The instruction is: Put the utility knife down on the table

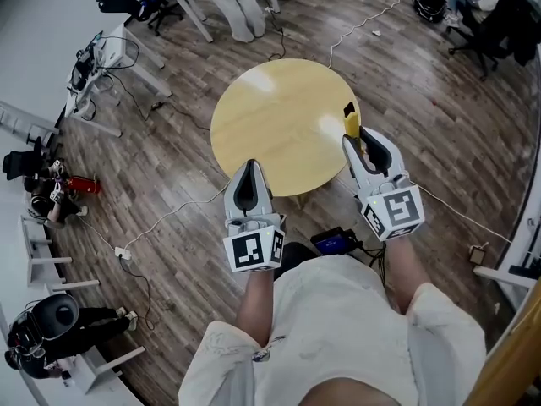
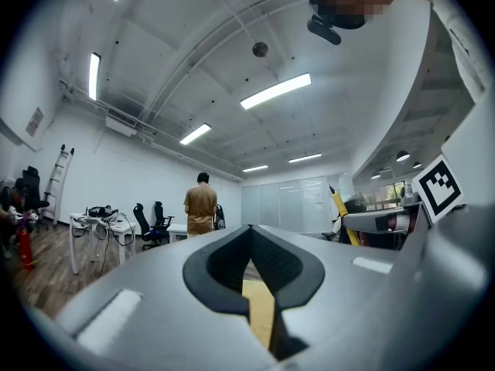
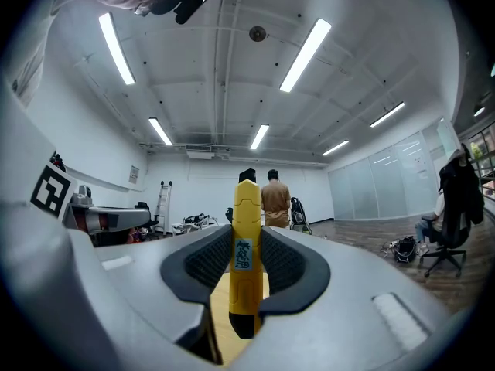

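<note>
Head view: a round desk (image 1: 279, 117) with a smooth, pale wooden top is seen on a floor (image 1: 169, 184) of dark wood planks. Two grey plastic claws are held out from the person's body towards the far side, both pointing roughly level, each carried on a bare forearm and topped near the wrist by a cube with black-and-white square markers.

The left claw (image 1: 249, 172) is held over the near rim of the desk. In the left gripper view, the left claw (image 2: 250, 232) is seen pressed together at its tips, with nothing caught between them. Its ribbed black pads enclose a diamond-shaped hollow, through which the yellow desk top is glimpsed.

The right claw (image 1: 362, 139) is held at the right rim of the desk. A utility knife (image 1: 350, 122) is pinched in it: a slim yellow plastic body with a black tip and a small printed label. In the right gripper view, the utility knife (image 3: 247, 246) is seen standing upright between the ribbed pads of the right claw (image 3: 247, 234), gripped on both flat sides. It is carried clear of the desk top and not laid on it.
</note>
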`<control>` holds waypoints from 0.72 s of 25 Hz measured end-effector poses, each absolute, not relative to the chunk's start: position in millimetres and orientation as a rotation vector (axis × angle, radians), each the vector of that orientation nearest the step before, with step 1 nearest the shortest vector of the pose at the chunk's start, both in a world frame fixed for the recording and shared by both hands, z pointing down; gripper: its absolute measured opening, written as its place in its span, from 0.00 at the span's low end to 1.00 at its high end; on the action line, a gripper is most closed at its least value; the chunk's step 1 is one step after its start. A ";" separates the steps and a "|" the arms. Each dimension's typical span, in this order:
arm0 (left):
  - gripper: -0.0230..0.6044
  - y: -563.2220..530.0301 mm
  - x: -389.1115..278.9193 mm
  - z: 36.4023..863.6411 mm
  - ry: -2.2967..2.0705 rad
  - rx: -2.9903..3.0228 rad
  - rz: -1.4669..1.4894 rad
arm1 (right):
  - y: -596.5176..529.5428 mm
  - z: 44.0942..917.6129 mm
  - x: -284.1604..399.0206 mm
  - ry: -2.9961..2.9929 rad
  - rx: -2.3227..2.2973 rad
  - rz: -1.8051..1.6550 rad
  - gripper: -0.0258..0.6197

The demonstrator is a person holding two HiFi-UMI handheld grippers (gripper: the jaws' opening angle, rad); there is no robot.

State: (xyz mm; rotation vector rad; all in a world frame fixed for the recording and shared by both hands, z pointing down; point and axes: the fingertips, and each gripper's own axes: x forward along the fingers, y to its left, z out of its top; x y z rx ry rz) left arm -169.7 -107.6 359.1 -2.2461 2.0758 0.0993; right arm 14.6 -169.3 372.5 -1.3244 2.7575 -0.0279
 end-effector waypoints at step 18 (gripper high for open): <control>0.06 -115.8 -154.8 355.9 2.083 -2.268 0.139 | -170.3 369.6 24.0 2.813 -1.334 0.002 0.23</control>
